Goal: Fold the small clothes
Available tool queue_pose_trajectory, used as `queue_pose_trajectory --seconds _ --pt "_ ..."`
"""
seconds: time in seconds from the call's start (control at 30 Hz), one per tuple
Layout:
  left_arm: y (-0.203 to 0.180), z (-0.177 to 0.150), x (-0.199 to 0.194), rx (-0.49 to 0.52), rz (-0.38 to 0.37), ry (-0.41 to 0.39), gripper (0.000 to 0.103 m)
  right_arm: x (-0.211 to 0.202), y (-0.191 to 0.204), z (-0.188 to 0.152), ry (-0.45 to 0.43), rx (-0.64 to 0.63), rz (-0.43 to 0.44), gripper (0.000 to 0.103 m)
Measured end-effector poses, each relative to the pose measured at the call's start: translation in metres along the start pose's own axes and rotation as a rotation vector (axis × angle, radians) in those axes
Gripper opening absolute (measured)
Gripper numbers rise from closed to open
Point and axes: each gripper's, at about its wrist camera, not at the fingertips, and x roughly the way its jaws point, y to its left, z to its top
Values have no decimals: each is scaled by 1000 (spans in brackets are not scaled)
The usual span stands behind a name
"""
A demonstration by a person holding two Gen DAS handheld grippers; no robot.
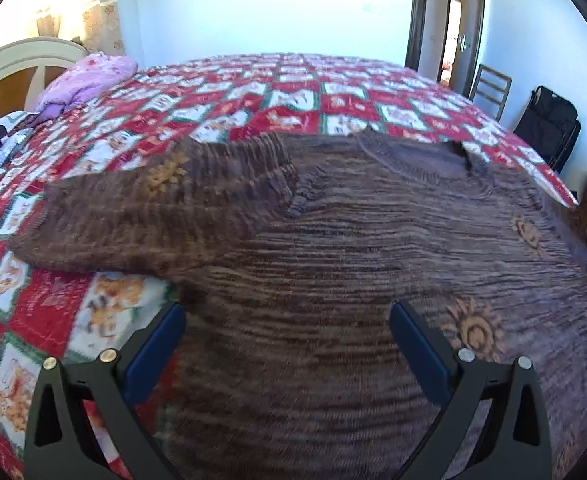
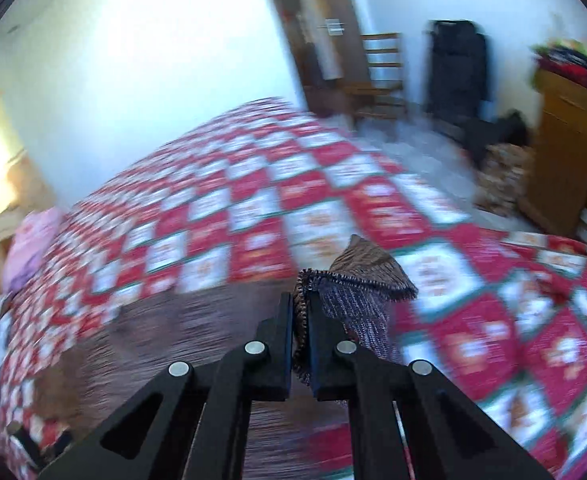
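A brown knitted sweater (image 1: 333, 248) with orange sun motifs lies spread on the red and white patchwork bedspread (image 1: 277, 92). One sleeve (image 1: 141, 208) stretches out to the left. My left gripper (image 1: 287, 320) hovers open just above the sweater's body, nothing between its blue pads. In the right wrist view my right gripper (image 2: 301, 312) is shut on a brown sleeve end of the sweater (image 2: 367, 276), which sticks out past the fingertips and is lifted above the bedspread (image 2: 253, 216). The rest of the sweater (image 2: 165, 328) shows blurred at lower left.
A pink bundle (image 1: 89, 80) and a white headboard (image 1: 17, 60) stand at the bed's far left. Beyond the bed are a wooden chair (image 1: 491, 90), a black bag (image 1: 549, 128) and an open door (image 1: 459, 28). A wooden cabinet (image 2: 569, 148) stands at the right.
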Motion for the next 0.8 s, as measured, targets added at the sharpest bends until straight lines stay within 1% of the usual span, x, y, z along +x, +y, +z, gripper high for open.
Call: queue_pose_trajectory --seconds 0.03,0.07,0.1,0.13,0.17,0.23,0.27,0.33,0.4,0.5,0.53,0.57,0.6,0.63,0.67,0.73,0.77,0.8 --pt "2 -1 -4 2 -2 -4 103 3 19 -4 7 -12 37 6" --pt "6 -1 -8 1 -5 -4 103 10 47 -12 25 -28 94 6" --pt "9 0 -10 -4 -5 -5 103 16 64 -19 38 -39 123 6" --pt "14 1 -13 -12 -4 -8 103 22 80 -27 48 -50 146 6" --pt "20 1 -16 -22 -5 -11 103 34 105 -40 67 -74 171 6" --pt "31 3 -22 -41 -7 -20 103 55 137 -62 105 -94 204 6" --pt "37 4 -24 -49 -1 -29 103 64 147 -72 117 -101 211 6" --pt "45 5 -28 -53 12 -41 103 88 171 -99 142 -146 193 6" --pt "52 5 -30 -53 29 -52 103 101 182 -119 152 -178 175 6" --pt "58 4 -28 -51 44 -54 103 116 182 -137 162 -194 148 9" --pt "57 4 -26 -51 44 -50 103 117 182 -141 167 -202 169 16" --pt "57 4 -25 -51 40 -47 103 113 180 -140 169 -201 202 31" --pt "56 3 -23 -52 37 -44 103 110 177 -137 176 -191 246 42" --pt "55 2 -23 -53 32 -40 103 105 173 -134 182 -173 298 61" --pt "53 1 -22 -51 24 -35 103 96 167 -130 175 -140 371 65" --pt "49 0 -22 -40 15 -33 103 82 155 -123 139 -98 451 65" --pt "46 -1 -22 -29 18 -35 103 71 144 -119 91 -63 462 65" --pt "44 -2 -21 -19 25 -36 103 60 131 -115 41 -30 423 65"
